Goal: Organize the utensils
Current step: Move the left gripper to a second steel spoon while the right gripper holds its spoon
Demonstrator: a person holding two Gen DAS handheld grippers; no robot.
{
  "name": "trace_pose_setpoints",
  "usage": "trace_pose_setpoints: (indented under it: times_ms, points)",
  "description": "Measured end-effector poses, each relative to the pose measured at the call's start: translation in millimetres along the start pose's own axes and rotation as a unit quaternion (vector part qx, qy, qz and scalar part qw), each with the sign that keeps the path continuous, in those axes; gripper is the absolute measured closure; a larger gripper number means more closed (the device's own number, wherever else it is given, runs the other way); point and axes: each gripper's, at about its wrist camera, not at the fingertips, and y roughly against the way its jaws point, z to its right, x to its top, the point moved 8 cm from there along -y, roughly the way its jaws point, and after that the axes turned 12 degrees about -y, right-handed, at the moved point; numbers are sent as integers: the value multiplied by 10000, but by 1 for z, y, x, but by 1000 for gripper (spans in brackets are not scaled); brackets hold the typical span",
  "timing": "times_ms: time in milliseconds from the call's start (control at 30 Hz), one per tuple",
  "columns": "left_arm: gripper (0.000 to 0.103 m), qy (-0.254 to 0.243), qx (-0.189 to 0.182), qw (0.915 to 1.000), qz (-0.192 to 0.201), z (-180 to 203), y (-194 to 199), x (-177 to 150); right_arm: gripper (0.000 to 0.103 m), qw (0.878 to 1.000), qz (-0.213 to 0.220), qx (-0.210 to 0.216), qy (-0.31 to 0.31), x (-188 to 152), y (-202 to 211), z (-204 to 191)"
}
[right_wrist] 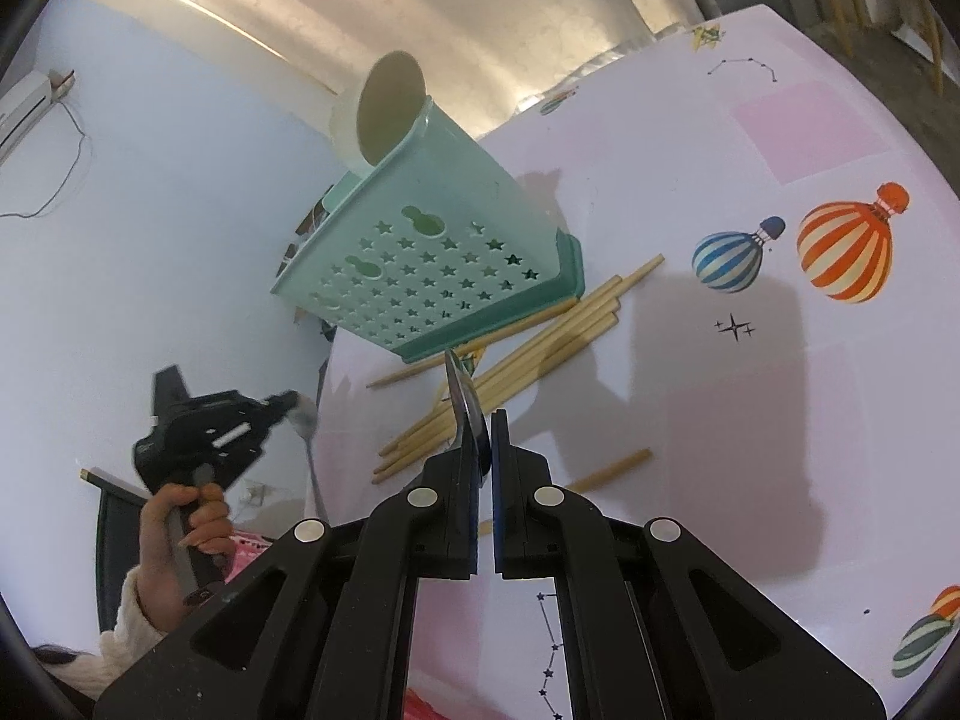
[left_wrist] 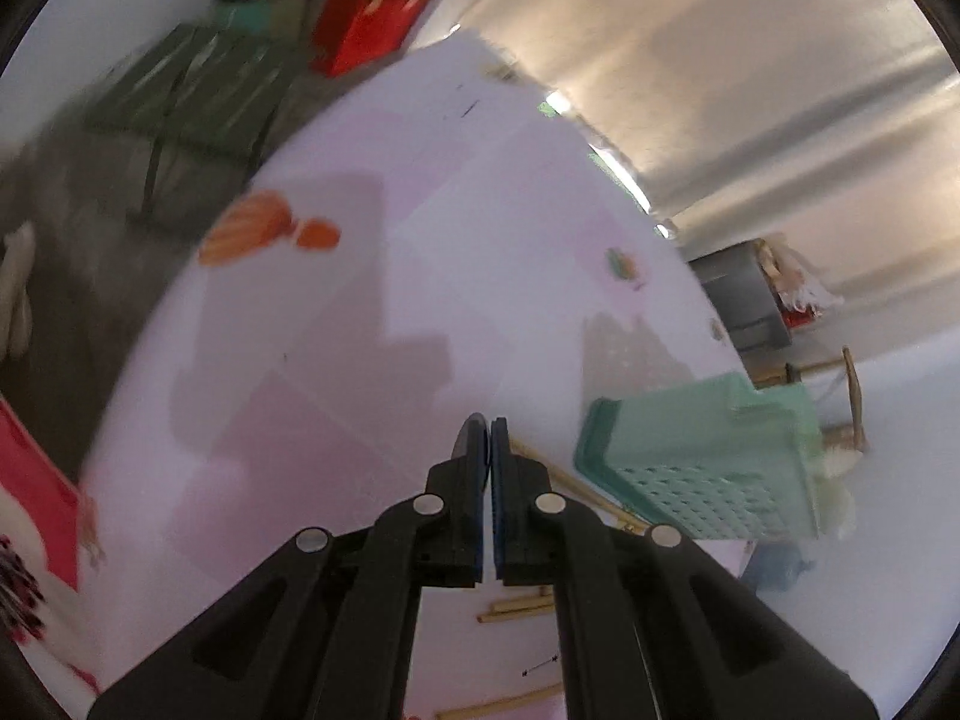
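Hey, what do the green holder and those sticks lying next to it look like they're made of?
Green holder: probably moulded plastic, matte mint, with punched star holes and smooth edges. Sticks: likely bamboo or wood, pale tan, unvarnished-looking, thin and straight like chopsticks.

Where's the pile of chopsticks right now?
In the right wrist view the chopsticks lie loose on the table, fanned out against the near bottom edge of the green utensil holder, just beyond the right gripper.

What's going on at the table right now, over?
Left gripper shut on a spoon. Right gripper shut on a metal utensil. Green holder upright, chopsticks loose beside it.
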Motion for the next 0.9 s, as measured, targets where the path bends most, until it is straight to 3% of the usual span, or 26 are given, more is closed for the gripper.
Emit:
trace_pose_setpoints:
  times_ms: [133, 333, 467, 667, 800, 900]
  points:
    - [101, 59, 140, 9999, 17, 1, -15, 0, 101, 10000, -9, -6, -3, 0, -2, -1]
    - [101, -241, 201, 9995, 27, 10, -31, 2, 101, 10000, -46, -22, 15, -4, -6, -1]
    - [97, -577, -272, 9971, -412, 24, -47, -10, 100, 10000, -77, -8, -53, -4, -10, 0]
    - [97, -948, -692, 9918, -502, 28, -34, -16, 100, 10000, -61, 58, 12, -6, -8, -6]
    - [94, -1591, -561, 9842, -546, 29, -27, -17, 100, 10000, -39, 49, 78, -6, -7, -10]
    - [87, -2350, -258, 9695, -642, 33, -30, -21, 100, 9999, -56, 24, 104, -7, -8, -12]
